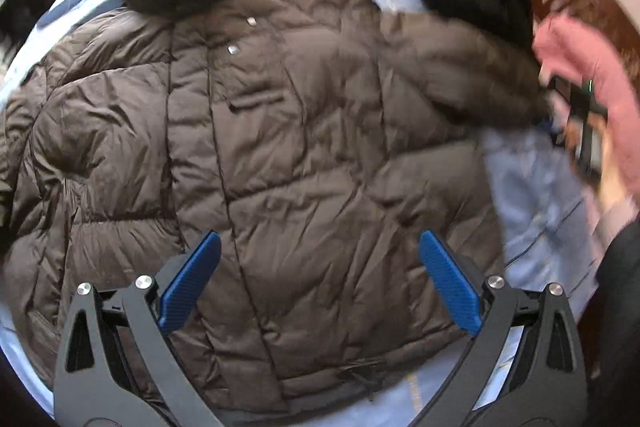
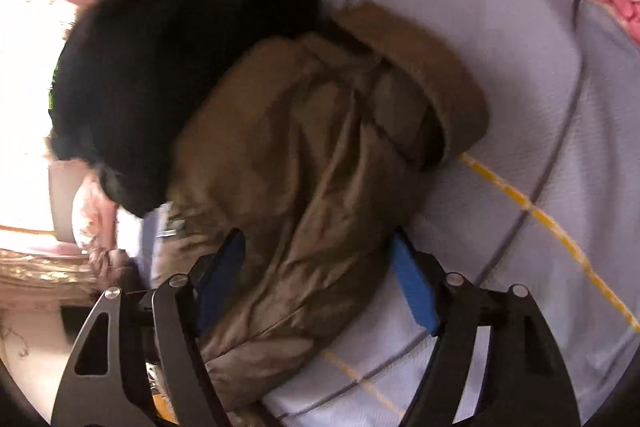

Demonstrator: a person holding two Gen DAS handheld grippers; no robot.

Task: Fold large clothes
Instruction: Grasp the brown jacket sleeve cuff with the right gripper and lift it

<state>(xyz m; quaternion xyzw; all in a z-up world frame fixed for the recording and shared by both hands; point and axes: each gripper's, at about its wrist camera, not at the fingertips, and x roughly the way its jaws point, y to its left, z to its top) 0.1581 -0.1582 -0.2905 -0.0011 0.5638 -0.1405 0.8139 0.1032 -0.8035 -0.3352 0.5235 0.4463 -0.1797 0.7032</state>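
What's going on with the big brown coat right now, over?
Left gripper open above the brown puffer jacket, empty. Right gripper open astride its sleeve, not clamped. Jacket flat on the blue sheet, unfolded. Black fuzzy garment beside the sleeve.

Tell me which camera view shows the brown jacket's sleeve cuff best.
The right wrist view: the sleeve cuff lies in full sight on the blue sheet. In the left wrist view the brown jacket is spread out, but that sleeve end is blurred.
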